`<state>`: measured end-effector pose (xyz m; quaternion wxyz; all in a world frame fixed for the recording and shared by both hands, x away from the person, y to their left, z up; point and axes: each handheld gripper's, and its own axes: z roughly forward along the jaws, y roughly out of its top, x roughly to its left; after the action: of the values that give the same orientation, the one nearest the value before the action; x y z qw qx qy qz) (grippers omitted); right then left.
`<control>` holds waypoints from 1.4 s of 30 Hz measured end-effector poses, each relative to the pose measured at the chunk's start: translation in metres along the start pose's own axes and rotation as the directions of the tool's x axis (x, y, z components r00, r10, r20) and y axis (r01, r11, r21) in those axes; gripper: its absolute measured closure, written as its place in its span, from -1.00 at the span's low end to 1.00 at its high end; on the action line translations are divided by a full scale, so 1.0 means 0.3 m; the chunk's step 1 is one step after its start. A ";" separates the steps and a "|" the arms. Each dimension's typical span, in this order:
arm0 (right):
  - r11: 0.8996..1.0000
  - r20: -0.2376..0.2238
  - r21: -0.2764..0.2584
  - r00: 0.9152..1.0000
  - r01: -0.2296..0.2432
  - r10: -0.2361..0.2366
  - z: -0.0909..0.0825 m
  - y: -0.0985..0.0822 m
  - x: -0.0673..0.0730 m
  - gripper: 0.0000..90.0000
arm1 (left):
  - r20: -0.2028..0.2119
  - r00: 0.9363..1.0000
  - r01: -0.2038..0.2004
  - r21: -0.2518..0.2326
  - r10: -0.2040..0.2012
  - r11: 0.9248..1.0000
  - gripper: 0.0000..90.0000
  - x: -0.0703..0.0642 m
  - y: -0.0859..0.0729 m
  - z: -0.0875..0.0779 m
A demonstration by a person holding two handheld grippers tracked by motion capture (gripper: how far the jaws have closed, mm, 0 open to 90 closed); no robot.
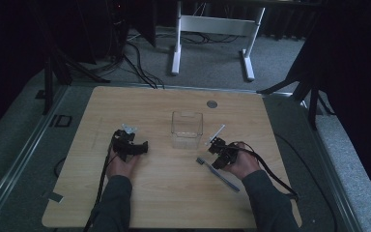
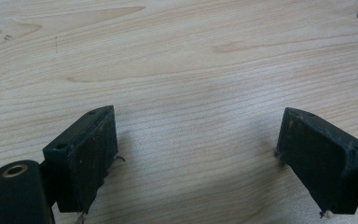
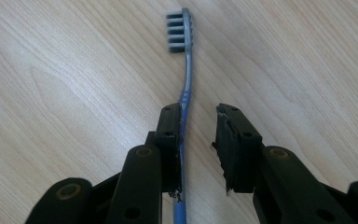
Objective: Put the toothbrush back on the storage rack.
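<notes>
1. Table [image 1: 140, 203] of pale wood took up the middle of the high view, with a person's forearms coming in from the bottom edge.
2. Left gripper [image 1: 134, 146] sat left of centre in that view, held low over the wood. In the left gripper view its jaws stood wide apart with only bare wood grain between them; it held nothing.
3. Right gripper [image 1: 219, 153] sat right of centre in the high view, just below and right of the box [image 1: 187, 129].
4. Toothbrush [image 3: 186, 79] lay flat on the table. In the right gripper view its grey bristle head was at top centre and the blue handle ran straight down the frame into the jaws.
5. The handle lay against the inner face of the jaw on the left of that view. The other jaw stood clear of it, with a gap of wood showing. So the jaws were part open around the handle and not clamped on it.
6. In the high view the toothbrush slanted from the gripper's left side down toward lower right, passing under the hand.
7. The box, clear and open-topped, stood at the centre of the table, between the two grippers and a little above them in the frame. A corner of it showed at upper right of the left gripper view.
8. A small round grey disc [image 1: 212, 104] sat near the table's upper edge, above and right of the box.
</notes>
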<state>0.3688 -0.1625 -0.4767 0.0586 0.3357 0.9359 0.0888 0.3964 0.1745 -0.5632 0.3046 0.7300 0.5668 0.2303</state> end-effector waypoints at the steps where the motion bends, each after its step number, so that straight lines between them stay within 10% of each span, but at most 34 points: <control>1: 1.000 -0.001 0.001 1.000 0.004 -0.004 0.002 -0.001 0.000 0.56 | 0.000 1.000 0.000 0.000 0.000 1.000 -0.72 0.000 0.000 0.000; 42: 0.995 -0.035 0.091 0.999 0.044 -0.041 0.080 0.002 0.023 0.61 | 0.000 1.000 0.000 0.000 0.000 1.000 -0.72 0.000 0.000 0.000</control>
<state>0.3679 -0.1547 -0.5003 0.0293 0.3164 0.9469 0.0499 0.3964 0.1745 -0.5632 0.3045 0.7301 0.5668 0.2303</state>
